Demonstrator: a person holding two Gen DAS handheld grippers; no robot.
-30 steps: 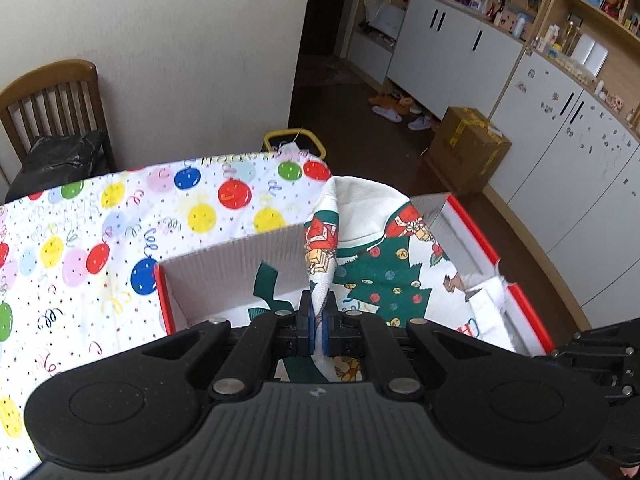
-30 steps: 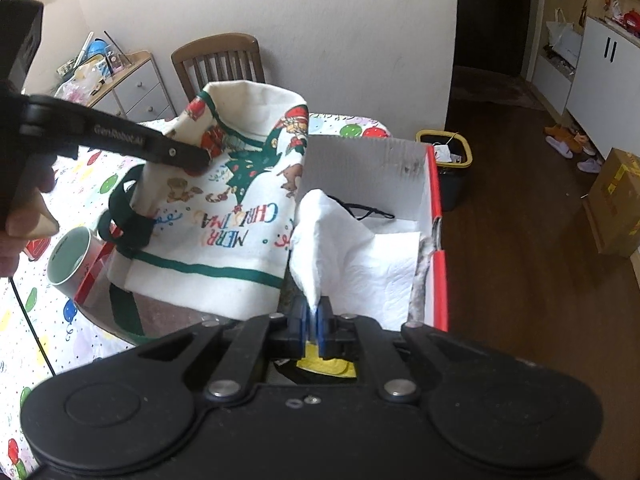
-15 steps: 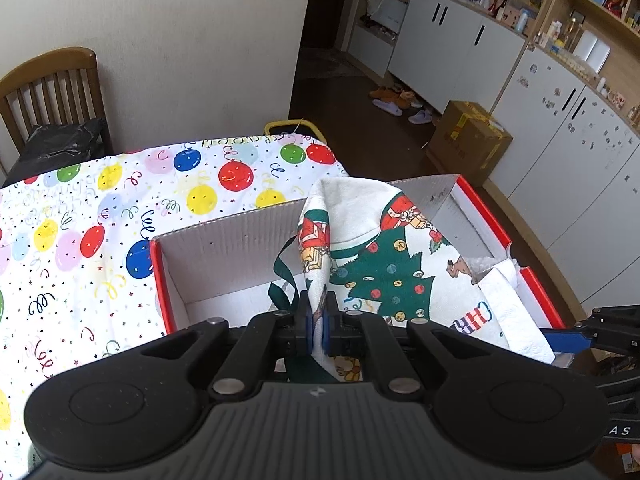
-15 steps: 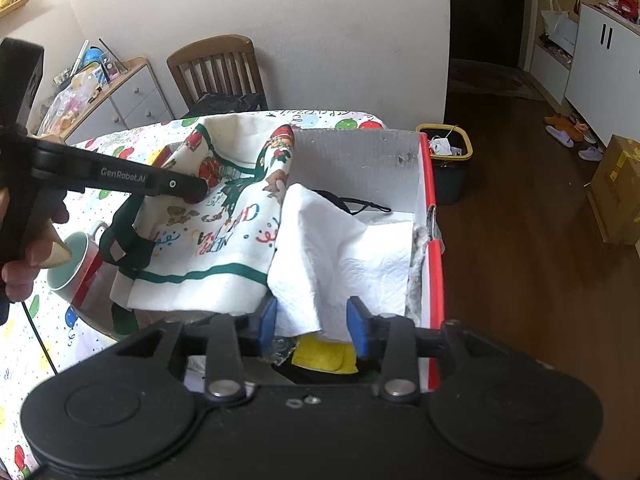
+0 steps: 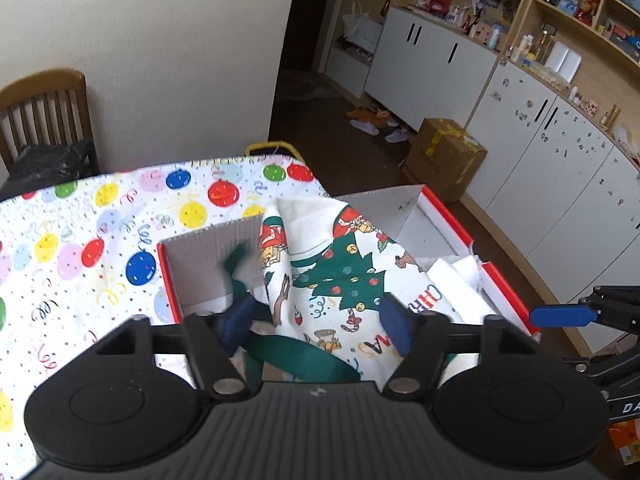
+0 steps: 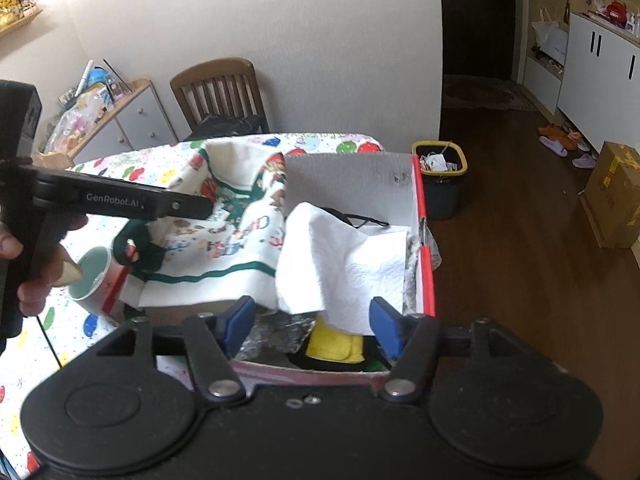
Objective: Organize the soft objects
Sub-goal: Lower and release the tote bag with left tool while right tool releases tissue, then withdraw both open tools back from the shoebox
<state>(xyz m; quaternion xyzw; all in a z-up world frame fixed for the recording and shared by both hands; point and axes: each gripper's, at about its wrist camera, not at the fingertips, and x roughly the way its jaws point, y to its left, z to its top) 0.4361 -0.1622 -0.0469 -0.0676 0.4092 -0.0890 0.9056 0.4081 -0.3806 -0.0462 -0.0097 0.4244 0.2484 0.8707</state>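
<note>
**Both grippers let go over the box**

I see my left gripper (image 5: 316, 322) with its jaws opening — the Christmas cloth bag (image 5: 352, 276) lies between the blue pads, but they do not press on it. The bag hangs over the wall of the red-edged cardboard box (image 5: 204, 256), partly inside it, with its green strap (image 5: 296, 360) near the gripper.

My right gripper (image 6: 312, 326) is opening too. The white paper towel (image 6: 344, 264) droops between its pads, loose, and rests inside the box on the right side, touching the bag. Under it I see something yellow (image 6: 334, 346).

The box sits on the worktop (image 5: 80, 248) with the balloon cover. A green mug (image 6: 94, 276) stands just beside the box.
</note>
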